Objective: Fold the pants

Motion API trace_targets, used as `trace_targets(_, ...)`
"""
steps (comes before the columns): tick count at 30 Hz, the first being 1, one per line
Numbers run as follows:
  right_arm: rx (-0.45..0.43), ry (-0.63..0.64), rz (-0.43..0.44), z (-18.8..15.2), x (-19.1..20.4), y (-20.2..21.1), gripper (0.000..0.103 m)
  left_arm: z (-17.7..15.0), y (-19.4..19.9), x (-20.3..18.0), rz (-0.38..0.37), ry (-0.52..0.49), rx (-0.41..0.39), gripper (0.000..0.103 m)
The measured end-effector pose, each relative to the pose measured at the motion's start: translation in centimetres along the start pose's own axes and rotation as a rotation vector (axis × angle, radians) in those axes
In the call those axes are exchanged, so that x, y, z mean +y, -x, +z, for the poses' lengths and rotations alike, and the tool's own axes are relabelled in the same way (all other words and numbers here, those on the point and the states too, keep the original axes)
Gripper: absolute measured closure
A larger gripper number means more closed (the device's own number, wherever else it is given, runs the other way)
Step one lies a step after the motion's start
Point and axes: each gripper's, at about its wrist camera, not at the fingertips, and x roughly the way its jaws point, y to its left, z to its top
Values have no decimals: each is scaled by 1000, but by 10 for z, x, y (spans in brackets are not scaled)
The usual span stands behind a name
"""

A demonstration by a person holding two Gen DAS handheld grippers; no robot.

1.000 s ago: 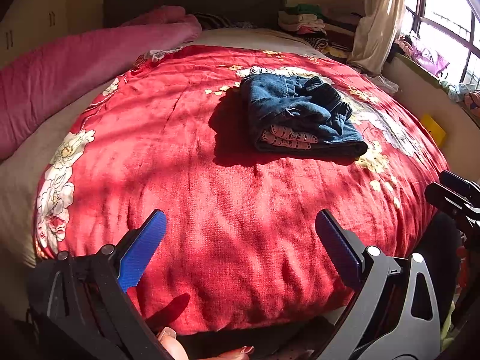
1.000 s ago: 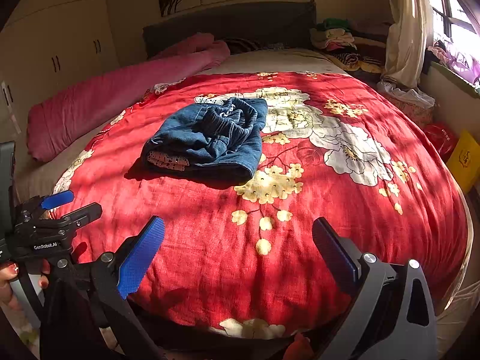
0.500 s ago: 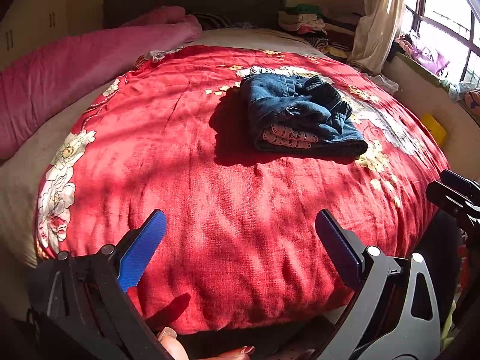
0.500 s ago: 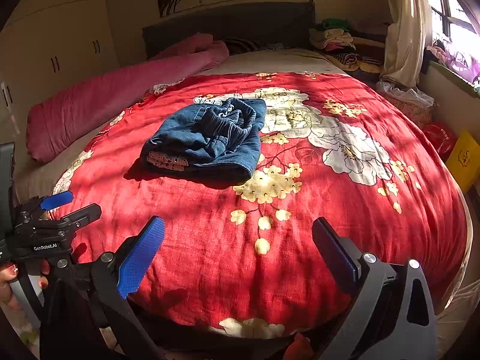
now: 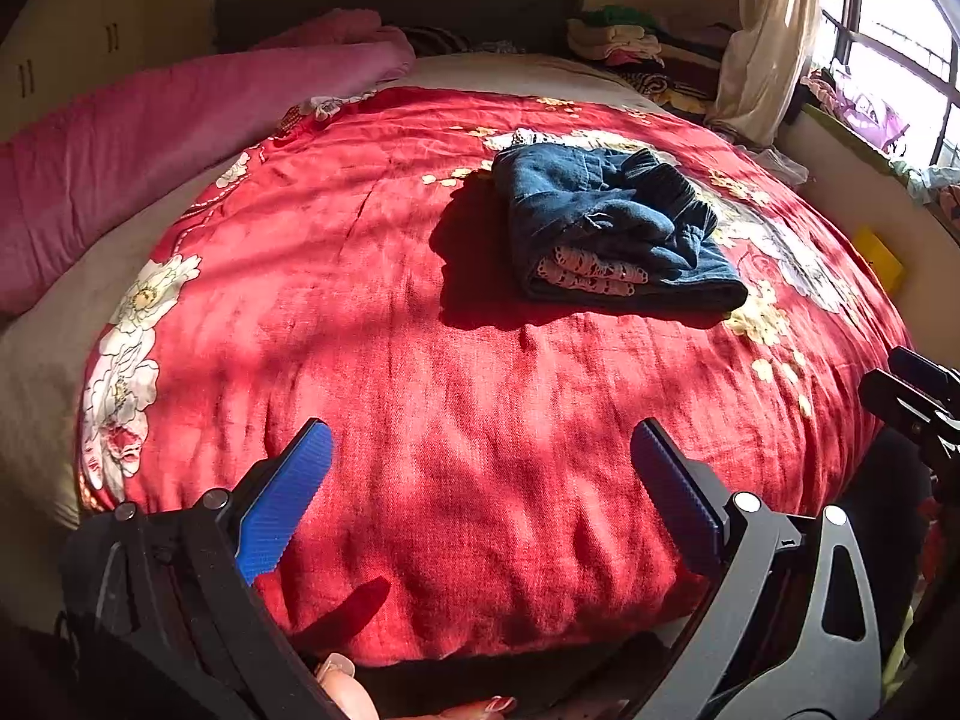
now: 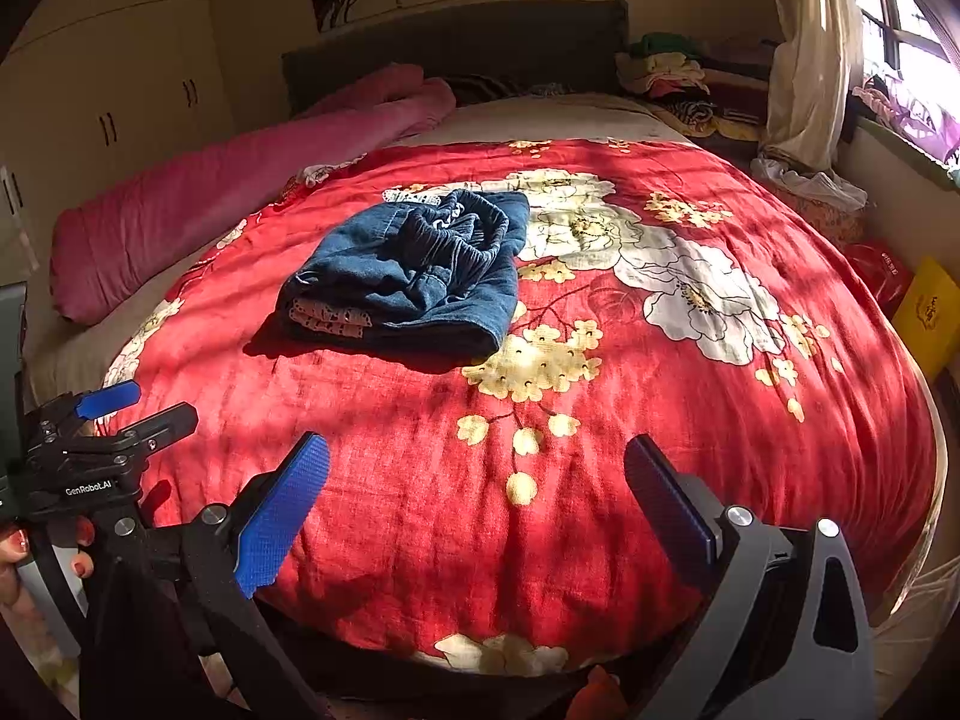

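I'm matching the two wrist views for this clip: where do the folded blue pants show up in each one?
Left wrist view: the blue pants lie right of centre in the upper half, on the red floral quilt.
Right wrist view: the blue pants lie left of centre, above the middle, on the same quilt.
Shared landmark: the pink rolled blanket along the bed's left edge appears in both.

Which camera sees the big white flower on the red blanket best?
The right wrist view: the big white flower lies whole and sunlit beside the folded pants. In the left wrist view the pants hide part of it, and the rest looks squashed.
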Motion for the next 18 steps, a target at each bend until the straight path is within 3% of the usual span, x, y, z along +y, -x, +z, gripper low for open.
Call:
trace_targets(13, 17, -42, -32, 1, -20, -9, 5, 1, -4, -2, 13, -33, 7, 10)
trace_targets(18, 21, -103, -91, 13, -59, -14, 5, 17, -2, 19, -64, -10, -30, 10)
